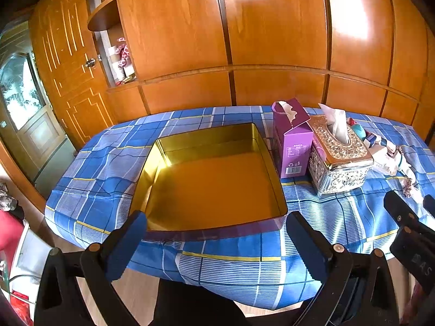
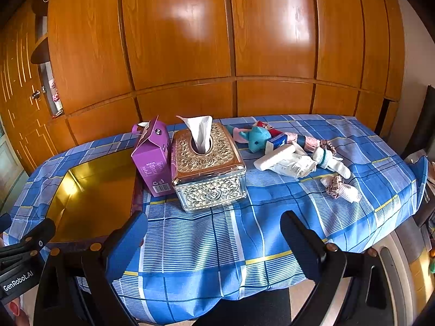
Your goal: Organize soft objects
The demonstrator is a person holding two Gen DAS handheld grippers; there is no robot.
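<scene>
Both wide-open, empty grippers, left gripper (image 1: 216, 244) and right gripper (image 2: 214, 247), face the table's near edge; the limp teal plush elephant (image 2: 258, 138) near the far-right edge looks light, best pinched mid-body.

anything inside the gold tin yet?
Nothing visible: the gold tin shows only its bare reflective floor in the left wrist view. The strip of floor just inside the near wall is hidden by that wall. The soft toys lie on the tablecloth.
</scene>
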